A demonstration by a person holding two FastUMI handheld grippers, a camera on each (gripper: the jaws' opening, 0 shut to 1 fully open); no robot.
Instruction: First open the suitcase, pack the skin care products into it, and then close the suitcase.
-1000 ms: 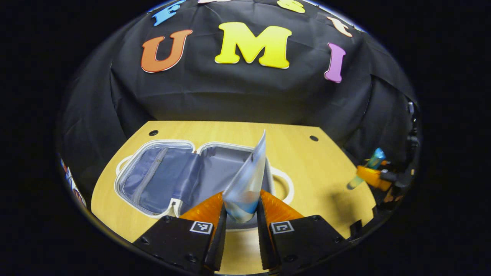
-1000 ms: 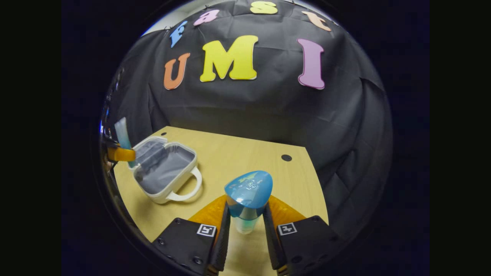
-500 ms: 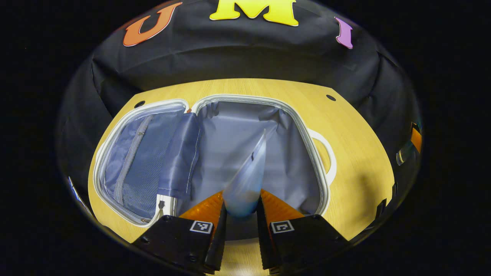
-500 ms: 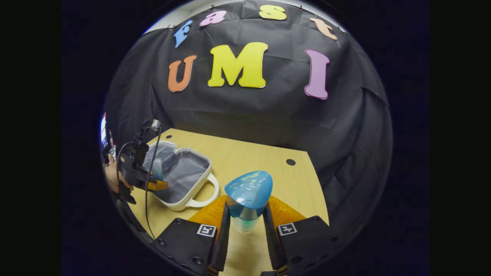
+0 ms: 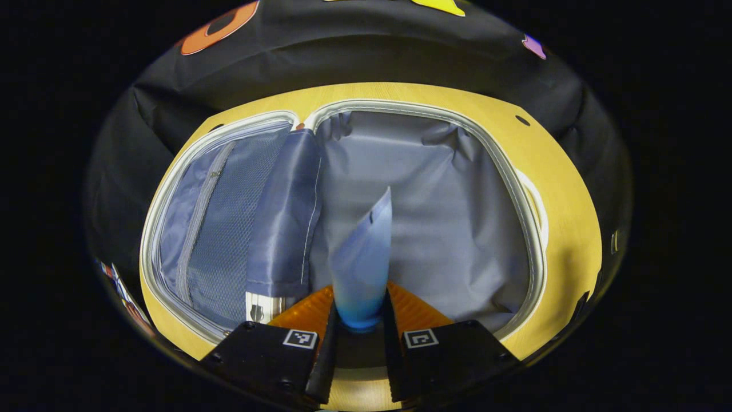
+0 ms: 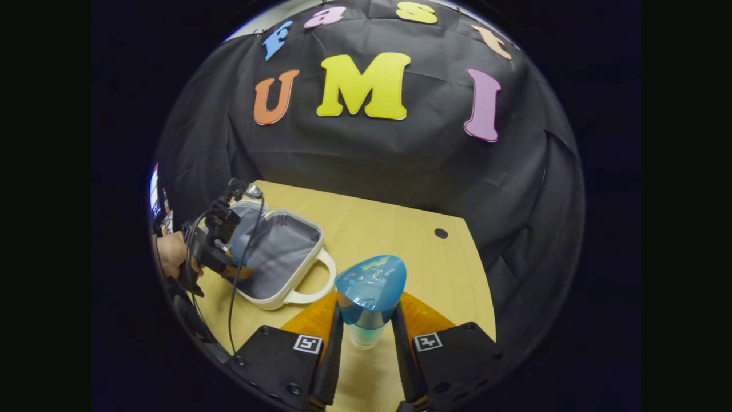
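Black cloth hangs behind a light wooden desk (image 6: 394, 229) with small dark holes near its far corners. On the desk's left part, as the right gripper view shows it, lies a white suitcase (image 6: 274, 257), opened flat, with a looped white handle (image 6: 320, 280) facing the desk's middle.

From the left gripper view, the suitcase (image 5: 457, 229) lies directly below. Its right half is a deep tray lined in loose grey fabric; its left half is the lid (image 5: 211, 212), carrying a mesh pocket with a zip. A grey fabric flap (image 5: 286, 217) hangs over the hinge between the halves.

The left hand-held gripper (image 5: 359, 320) is clenched on the lower end of a pale blue tube (image 5: 366, 252), both fingers pressing its sides. The tube's flat crimped end points away from the camera, over the grey lining of the right half; whether it touches the lining is hard to tell. In the right gripper view this gripper (image 6: 229, 260) hangs over the suitcase's near edge, held by a hand (image 6: 171, 254), a cable trailing from it.

The right hand-held gripper (image 6: 366, 337) grasps a clear bottle with a blue cap (image 6: 370, 283), held over the desk's near edge, well apart from the suitcase.
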